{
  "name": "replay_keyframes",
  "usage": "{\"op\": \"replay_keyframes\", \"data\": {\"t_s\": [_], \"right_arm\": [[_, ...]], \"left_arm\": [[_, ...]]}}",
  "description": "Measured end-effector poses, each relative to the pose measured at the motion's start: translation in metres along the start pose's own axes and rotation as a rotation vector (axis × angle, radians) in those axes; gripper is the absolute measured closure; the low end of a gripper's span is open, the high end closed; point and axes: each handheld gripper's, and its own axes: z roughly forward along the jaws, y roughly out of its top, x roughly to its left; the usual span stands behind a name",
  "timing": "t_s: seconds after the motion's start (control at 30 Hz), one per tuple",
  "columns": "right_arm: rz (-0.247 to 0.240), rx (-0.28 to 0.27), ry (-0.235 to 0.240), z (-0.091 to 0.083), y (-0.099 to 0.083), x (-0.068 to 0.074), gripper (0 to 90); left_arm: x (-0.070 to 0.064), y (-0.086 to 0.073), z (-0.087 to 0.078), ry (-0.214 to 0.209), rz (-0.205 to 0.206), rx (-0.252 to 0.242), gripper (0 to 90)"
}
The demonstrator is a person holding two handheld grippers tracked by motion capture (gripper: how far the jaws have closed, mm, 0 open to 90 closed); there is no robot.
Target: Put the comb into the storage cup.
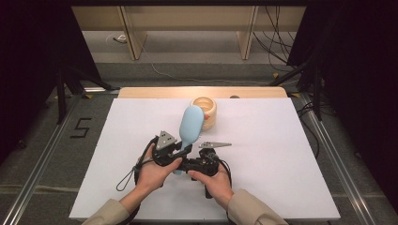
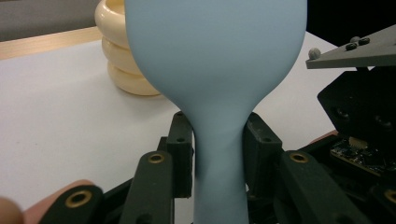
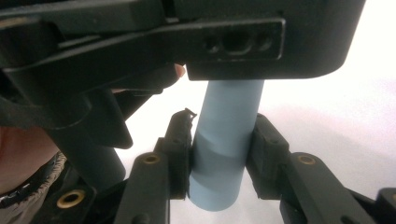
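- Handover in progress: pale blue rubbery bulb-headed spoon (image 1: 190, 127) held above the white worktop (image 1: 281, 154), near the cream ribbed holder (image 1: 206, 110).
- Left gripper (image 2: 218, 140) clamps its neck; right gripper (image 3: 223, 140) clamps the handle end.
- Next, judged: one gripper must release.

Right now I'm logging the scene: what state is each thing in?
light blue spoon: lifted off the table, held by both grippers.
left gripper: shut on its neck.
right gripper: shut on its handle end.
cream ringed cup: upright on the table.
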Motion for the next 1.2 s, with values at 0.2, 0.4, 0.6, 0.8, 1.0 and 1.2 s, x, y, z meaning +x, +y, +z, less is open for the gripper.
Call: {"op": "replay_keyframes", "data": {"t_s": [0.2, 0.4, 0.6, 0.8, 1.0, 1.2], "right_arm": [[0.023, 0.007, 0.009, 0.0, -0.0004, -0.001, 64.8], [0.041, 0.013, 0.005, -0.0001, -0.0007, -0.0019, 64.8], [0.048, 0.01, 0.001, -0.0003, -0.0011, -0.0032, 64.9], [0.052, 0.007, -0.003, -0.0014, -0.0004, -0.0034, 64.9], [0.057, 0.003, -0.01, -0.0023, 0.0, -0.0046, 64.9], [0.057, 0.006, -0.015, -0.0027, 0.0001, -0.0054, 64.9]], "left_arm": [[0.0005, -0.0002, 0.0008, 0.001, 0.0, 0.005, 66.2], [0.0016, -0.0008, 0.0022, 0.001, 0.001, 0.018, 64.0], [0.0024, -0.0014, 0.0034, -0.002, -0.003, 0.027, 61.6], [0.003, -0.001, 0.0034, -0.002, 0.007, 0.023, 57.1], [0.0035, 0.0021, 0.0013, -0.015, 0.039, 0.027, 43.8], [0.0031, 0.0063, -0.0034, -0.004, 0.04, 0.069, 28.4]]}}
